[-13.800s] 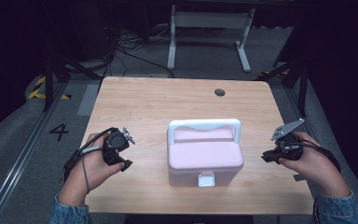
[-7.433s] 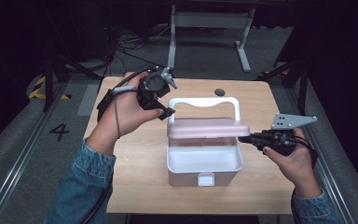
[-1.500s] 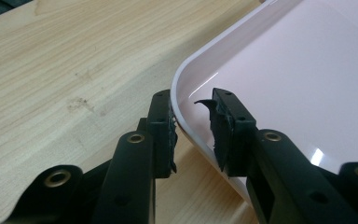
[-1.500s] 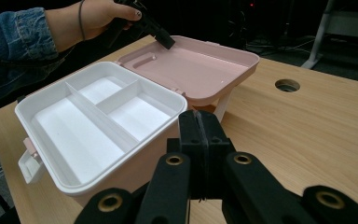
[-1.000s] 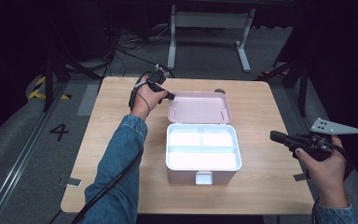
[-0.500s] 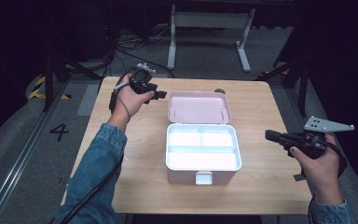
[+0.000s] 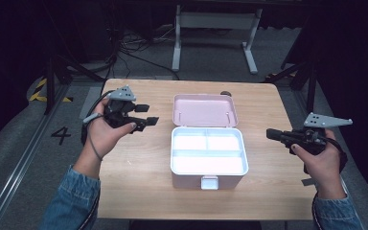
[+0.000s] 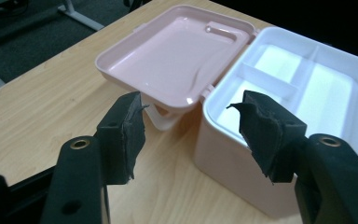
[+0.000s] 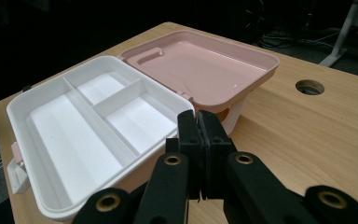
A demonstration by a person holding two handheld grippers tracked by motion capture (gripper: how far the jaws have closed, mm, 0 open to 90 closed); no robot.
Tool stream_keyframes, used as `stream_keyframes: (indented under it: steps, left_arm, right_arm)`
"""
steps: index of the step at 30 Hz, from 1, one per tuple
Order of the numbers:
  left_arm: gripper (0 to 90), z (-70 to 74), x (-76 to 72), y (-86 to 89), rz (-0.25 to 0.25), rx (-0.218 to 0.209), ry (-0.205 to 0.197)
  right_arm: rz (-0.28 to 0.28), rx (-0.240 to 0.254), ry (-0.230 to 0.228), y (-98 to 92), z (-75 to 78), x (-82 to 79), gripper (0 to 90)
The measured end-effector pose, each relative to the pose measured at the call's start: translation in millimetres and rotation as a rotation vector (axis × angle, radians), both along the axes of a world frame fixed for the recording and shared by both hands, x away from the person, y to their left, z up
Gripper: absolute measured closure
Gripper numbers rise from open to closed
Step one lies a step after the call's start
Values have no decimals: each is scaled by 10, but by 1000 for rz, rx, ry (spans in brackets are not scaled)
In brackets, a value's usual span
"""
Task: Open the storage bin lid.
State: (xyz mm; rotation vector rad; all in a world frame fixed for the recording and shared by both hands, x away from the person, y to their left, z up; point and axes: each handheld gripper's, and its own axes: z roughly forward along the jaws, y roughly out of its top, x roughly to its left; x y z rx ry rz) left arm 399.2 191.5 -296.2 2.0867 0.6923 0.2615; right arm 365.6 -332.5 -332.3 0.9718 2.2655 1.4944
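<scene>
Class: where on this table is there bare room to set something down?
Bare wood lies between the left gripper and the open box, and between the box and the right gripper. The front strip before the latch is narrower. The lid crowds the back.

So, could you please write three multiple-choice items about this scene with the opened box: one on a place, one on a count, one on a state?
1. Where does the pink lid lie?
A. Flat on the table behind the white box
B. Shut on the box
C. In a gripper

2. How many compartments has the white tray in the box?
A. One
B. Three
C. Six

3. How stand the jaws of the left gripper?
A. Pressed together
B. Clamped on the lid
C. Apart, with nothing between them

Key: 1 A, the high view shows it folded back on the wooden table. 2 B, dividers mark two small sections and one long. 3 C, the left gripper view shows a bare gap between the pads; they have just been opening.
</scene>
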Motion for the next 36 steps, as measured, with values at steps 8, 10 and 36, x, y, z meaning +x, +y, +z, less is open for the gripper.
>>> stream_keyframes:
  steps: [8,10,36]
  left_arm:
    - [399,-101,-402,226,46,45,-6]
    - [390,-122,-442,261,61,66,-4]
    - [350,-728,-414,585,319,457,264]
  right_arm:
    - [15,-72,20,-21,-83,138,860]
    - [14,-95,33,-23,-109,165,838]
    - [-76,-536,375,0,-662,319,646]
